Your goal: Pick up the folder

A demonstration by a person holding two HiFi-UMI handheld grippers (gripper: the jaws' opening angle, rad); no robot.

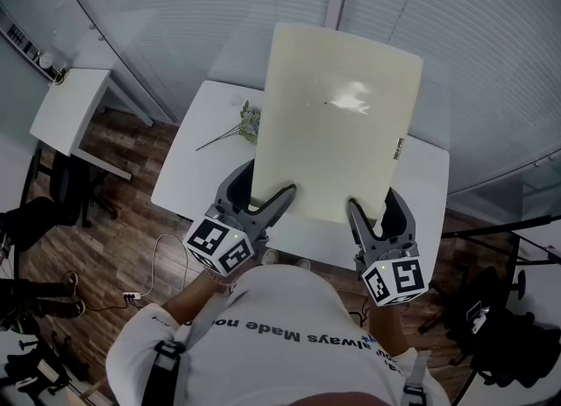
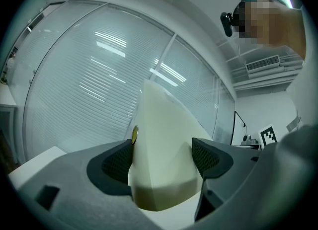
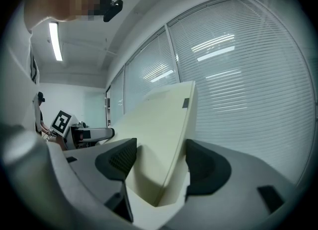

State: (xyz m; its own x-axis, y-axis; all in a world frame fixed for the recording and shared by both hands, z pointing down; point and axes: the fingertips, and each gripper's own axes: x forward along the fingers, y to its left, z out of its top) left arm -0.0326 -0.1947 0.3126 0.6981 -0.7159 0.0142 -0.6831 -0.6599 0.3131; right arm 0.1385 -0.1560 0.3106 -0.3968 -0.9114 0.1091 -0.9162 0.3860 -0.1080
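The cream folder (image 1: 337,124) is off the white table (image 1: 197,167), tilted up toward the blinds. Its long axis runs from 6 to 12 o'clock, away from the person. Both tools hold its near short edge. The left gripper (image 1: 272,203) clamps the corner at 7 o'clock and the right gripper (image 1: 361,216) the corner at 5, equally near. Each gripper view shows the board wedged between dark, mesh-textured pads (image 2: 119,160). The folder looks stiff and smooth, with rounded corners and a slight sheen. A flower sprig (image 1: 245,124) lies at 9 o'clock.
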